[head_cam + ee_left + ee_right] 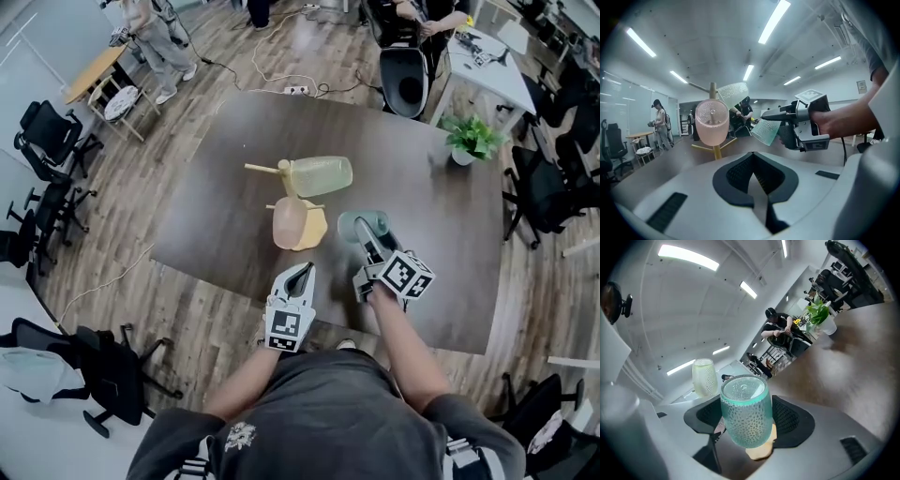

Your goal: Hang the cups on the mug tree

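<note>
A wooden mug tree (284, 171) stands mid-table on a pale base. A yellow-green dimpled cup (321, 175) hangs on its right peg and a pink cup (289, 222) hangs on the near side. My right gripper (364, 232) is shut on a teal dimpled cup (363, 225) just right of the tree. In the right gripper view the teal cup (743, 416) fills the jaws, bottom outward, with the yellow-green cup (704, 376) behind it. My left gripper (302, 273) is shut and empty near the front edge. The left gripper view shows the pink cup (712, 122) and teal cup (765, 132).
A potted plant (469, 139) stands at the table's far right corner. Office chairs (52, 136) ring the dark table (441, 272). People stand and sit beyond the far edge, and cables with a power strip (296, 90) lie on the wooden floor.
</note>
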`<act>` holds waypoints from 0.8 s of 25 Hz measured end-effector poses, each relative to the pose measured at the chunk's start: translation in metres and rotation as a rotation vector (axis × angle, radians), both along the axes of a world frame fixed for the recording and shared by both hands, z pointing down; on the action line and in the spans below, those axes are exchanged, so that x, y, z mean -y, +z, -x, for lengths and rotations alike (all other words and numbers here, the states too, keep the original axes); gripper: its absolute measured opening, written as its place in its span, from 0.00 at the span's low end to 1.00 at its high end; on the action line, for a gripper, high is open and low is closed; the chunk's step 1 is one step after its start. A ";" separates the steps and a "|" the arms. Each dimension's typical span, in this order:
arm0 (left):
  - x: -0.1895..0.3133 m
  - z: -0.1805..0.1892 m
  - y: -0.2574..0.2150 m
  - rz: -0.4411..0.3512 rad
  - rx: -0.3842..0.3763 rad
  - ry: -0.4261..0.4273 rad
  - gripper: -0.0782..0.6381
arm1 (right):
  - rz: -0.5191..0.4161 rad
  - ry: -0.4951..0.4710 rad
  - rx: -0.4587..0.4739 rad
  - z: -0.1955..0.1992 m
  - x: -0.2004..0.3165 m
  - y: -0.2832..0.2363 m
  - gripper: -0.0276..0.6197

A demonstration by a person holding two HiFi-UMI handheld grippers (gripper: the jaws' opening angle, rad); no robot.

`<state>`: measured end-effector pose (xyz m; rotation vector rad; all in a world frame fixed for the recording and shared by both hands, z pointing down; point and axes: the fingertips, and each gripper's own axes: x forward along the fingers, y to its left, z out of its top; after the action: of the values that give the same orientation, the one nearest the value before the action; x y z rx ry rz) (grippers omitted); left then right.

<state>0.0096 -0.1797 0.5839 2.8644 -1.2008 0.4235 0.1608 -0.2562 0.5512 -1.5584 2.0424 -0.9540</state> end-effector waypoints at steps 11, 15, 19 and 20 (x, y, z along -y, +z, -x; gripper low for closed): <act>0.017 0.046 0.009 0.017 0.010 -0.047 0.12 | 0.028 0.054 0.249 0.024 0.041 0.022 0.57; 0.024 0.056 0.008 0.015 0.010 -0.060 0.12 | 0.070 0.075 0.294 0.026 0.053 0.038 0.57; 0.032 0.064 0.009 0.019 0.002 -0.066 0.12 | 0.092 0.069 0.281 0.034 0.062 0.045 0.57; 0.033 0.065 0.009 0.021 0.000 -0.066 0.12 | 0.100 0.064 0.274 0.037 0.064 0.046 0.57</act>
<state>-0.0558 -0.2131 0.5930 2.7980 -1.2795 0.4310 0.1233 -0.3205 0.5973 -1.4421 1.7706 -1.1894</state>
